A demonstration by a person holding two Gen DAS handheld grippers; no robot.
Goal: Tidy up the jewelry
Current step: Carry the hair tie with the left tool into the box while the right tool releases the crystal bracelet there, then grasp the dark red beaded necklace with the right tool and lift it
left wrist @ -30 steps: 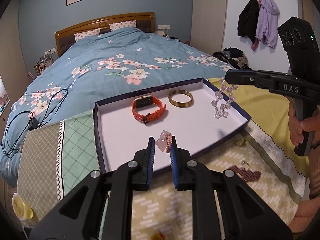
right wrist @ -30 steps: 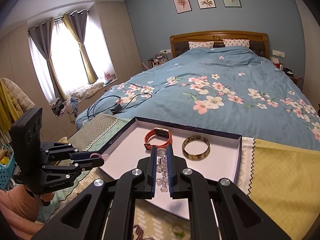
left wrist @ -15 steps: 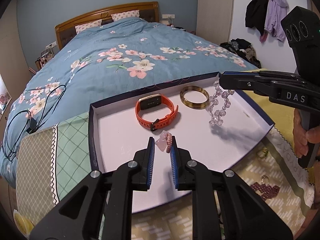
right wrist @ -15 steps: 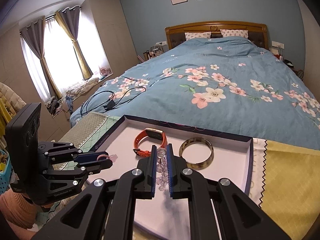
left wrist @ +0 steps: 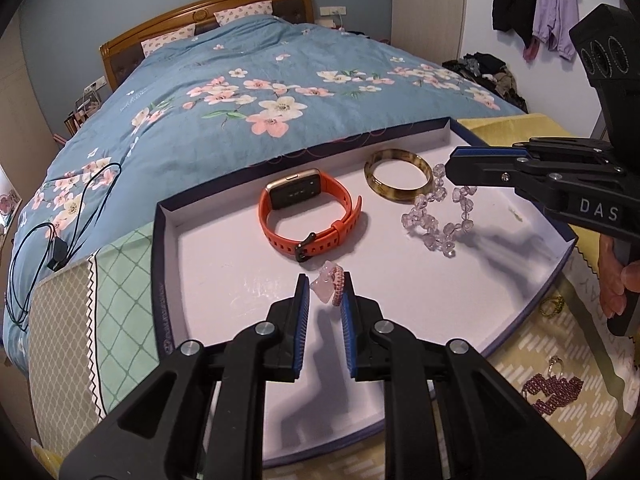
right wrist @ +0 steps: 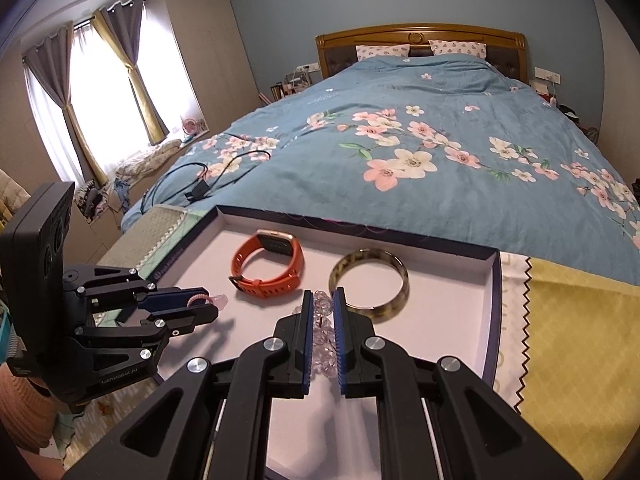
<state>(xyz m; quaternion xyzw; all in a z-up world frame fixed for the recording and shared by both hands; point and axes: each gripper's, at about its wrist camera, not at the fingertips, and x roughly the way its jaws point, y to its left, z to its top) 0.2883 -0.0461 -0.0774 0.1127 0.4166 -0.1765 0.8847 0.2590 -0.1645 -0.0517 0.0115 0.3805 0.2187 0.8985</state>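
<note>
While my left gripper (left wrist: 324, 296) pinches a pink stone bracelet (left wrist: 331, 287) over the tray (left wrist: 224, 280), my right gripper (right wrist: 321, 304) clamps a clear bead bracelet (left wrist: 440, 220) beside the tortoiseshell bangle (left wrist: 398, 175).

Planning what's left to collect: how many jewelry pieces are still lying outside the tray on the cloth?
3 visible: a gold ring beside the tray by its right edge, a second ring nearer the camera, and a dark red beaded piece touching it. More may be hidden behind the grippers.

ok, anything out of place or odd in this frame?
Mostly tidy. A few pieces sit outside the tray on the cloth at its right: a gold ring and a dark red beaded piece. Nothing looks damaged.
</note>
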